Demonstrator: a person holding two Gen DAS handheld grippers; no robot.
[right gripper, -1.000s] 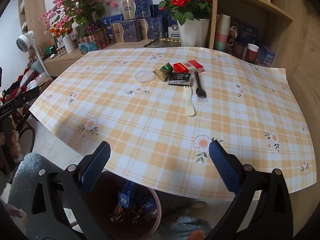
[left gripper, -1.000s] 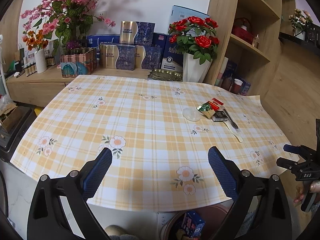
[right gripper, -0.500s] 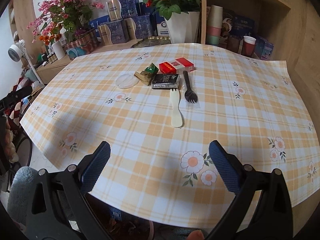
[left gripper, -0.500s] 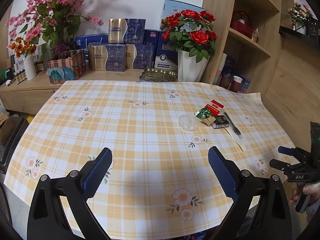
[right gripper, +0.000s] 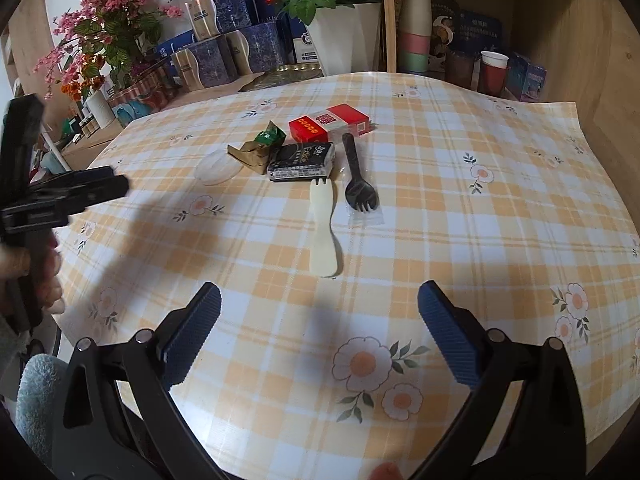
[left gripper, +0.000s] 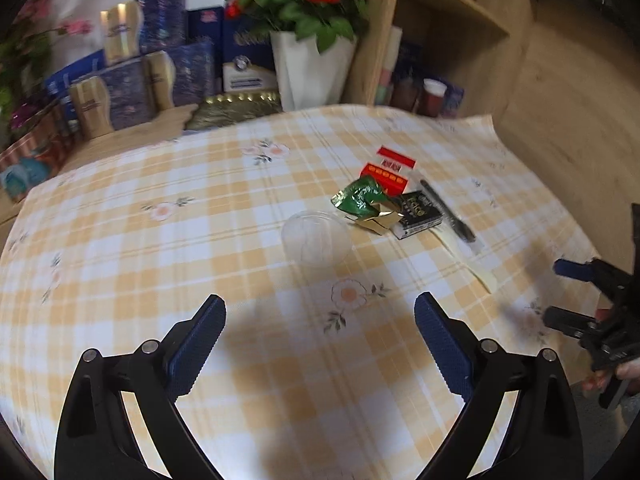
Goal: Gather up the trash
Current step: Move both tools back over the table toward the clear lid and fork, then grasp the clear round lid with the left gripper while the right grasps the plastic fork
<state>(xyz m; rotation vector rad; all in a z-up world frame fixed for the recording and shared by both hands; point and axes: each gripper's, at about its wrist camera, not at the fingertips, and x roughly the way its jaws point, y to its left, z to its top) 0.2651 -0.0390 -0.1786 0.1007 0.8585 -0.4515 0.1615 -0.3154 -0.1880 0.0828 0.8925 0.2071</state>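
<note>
A small heap of trash lies on the checked tablecloth point(left gripper: 200, 240): a clear plastic lid point(left gripper: 316, 237), a crumpled green and gold wrapper point(left gripper: 362, 200), a red box point(right gripper: 328, 123), a black packet point(right gripper: 302, 161), a cream spork point(right gripper: 323, 232) and a black fork in a clear sleeve point(right gripper: 356, 184). My left gripper point(left gripper: 320, 340) is open and empty, hovering over the table just short of the lid. My right gripper point(right gripper: 320, 328) is open and empty, just short of the cream spork. Each gripper shows at the edge of the other's view point(left gripper: 588, 312) point(right gripper: 60, 200).
A white pot of red roses point(right gripper: 344, 36), blue gift boxes point(right gripper: 224, 52) and pink flowers point(right gripper: 104, 28) stand behind the table. A wooden shelf point(right gripper: 480, 32) with cups is at the back right. The table's near edge lies under both grippers.
Both grippers have moved forward over the table toward the heap of trash, which now looks larger and nearer. Both have stayed open. The bin below the table edge has left the views.
</note>
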